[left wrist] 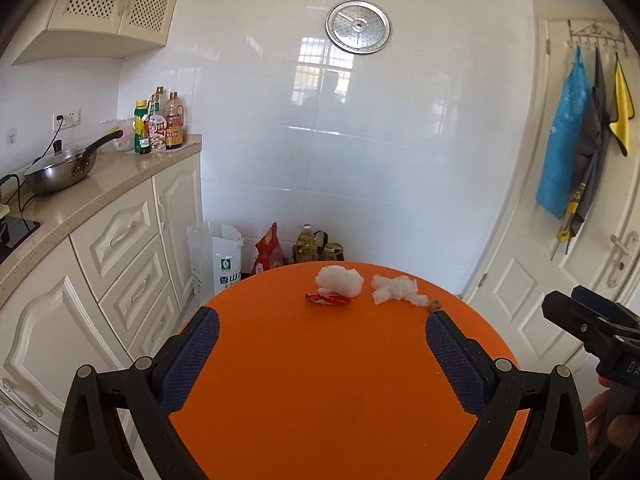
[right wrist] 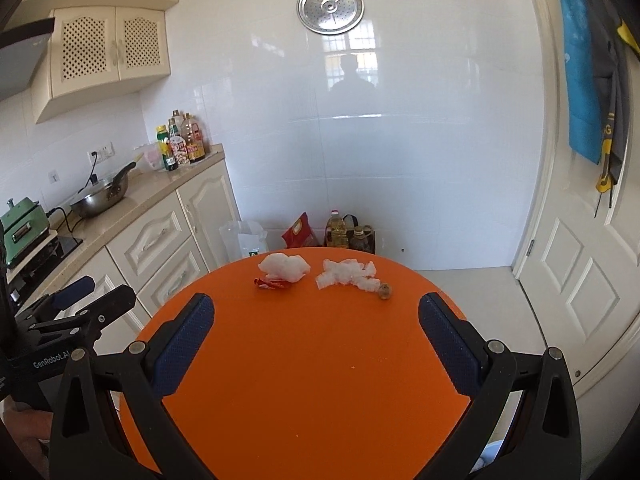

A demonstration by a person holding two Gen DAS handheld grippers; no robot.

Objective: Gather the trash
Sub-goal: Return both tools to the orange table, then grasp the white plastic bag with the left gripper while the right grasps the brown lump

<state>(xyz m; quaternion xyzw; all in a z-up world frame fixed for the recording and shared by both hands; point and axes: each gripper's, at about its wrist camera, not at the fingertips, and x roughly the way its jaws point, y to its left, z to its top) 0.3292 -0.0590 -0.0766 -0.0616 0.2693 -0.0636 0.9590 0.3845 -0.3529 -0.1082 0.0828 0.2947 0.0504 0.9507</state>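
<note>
A round orange table point(left wrist: 320, 380) point(right wrist: 312, 360) carries the trash near its far edge. A crumpled white tissue ball point(left wrist: 340, 279) point(right wrist: 285, 265) lies there with a red candy wrapper point(left wrist: 328, 299) point(right wrist: 269, 283) just in front of it. To the right sit a flatter crumpled tissue point(left wrist: 394, 289) point(right wrist: 347, 273) and a small brown scrap point(left wrist: 434, 305) point(right wrist: 385, 292). My left gripper point(left wrist: 322, 332) hovers open over the near half of the table, well short of the trash. My right gripper point(right wrist: 314, 314) is open too, beside it at a similar distance, nothing between its fingers.
White cabinets and a counter point(left wrist: 100, 184) with a wok point(left wrist: 60, 168) and bottles stand on the left. A white bag point(left wrist: 218, 256), a red bag and oil bottles sit on the floor behind the table. A door point(left wrist: 560, 240) with hanging cloths is on the right.
</note>
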